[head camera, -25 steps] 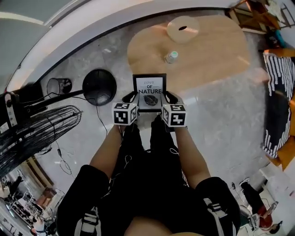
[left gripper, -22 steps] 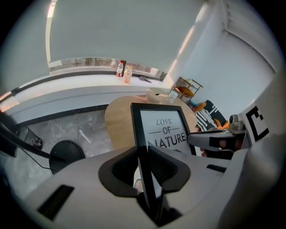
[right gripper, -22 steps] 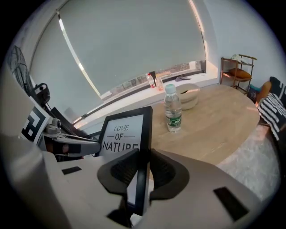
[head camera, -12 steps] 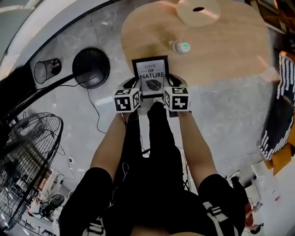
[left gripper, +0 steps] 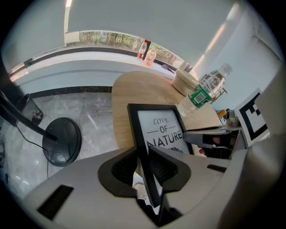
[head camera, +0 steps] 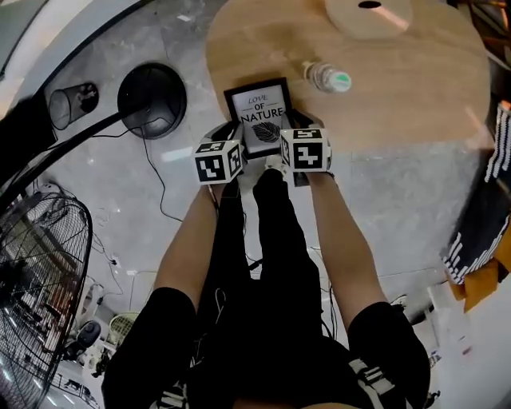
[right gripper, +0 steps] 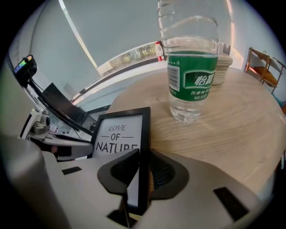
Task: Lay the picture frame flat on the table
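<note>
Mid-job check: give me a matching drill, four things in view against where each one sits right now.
1. picture frame
2. water bottle
3. black round stand base
4. round wooden disc

A. on the floor, left of the table
B. clamped at its side edges by the left gripper and the right gripper
C. upright on the table, just beyond the frame
D. at the table's far end

Pairs: 1-B, 2-C, 3-A, 4-D

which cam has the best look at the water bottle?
Right gripper view: the water bottle stands large and close on the table, green label clear, cap cut off. Left gripper view shows it whole but small; head view only a small shape from above.
</note>
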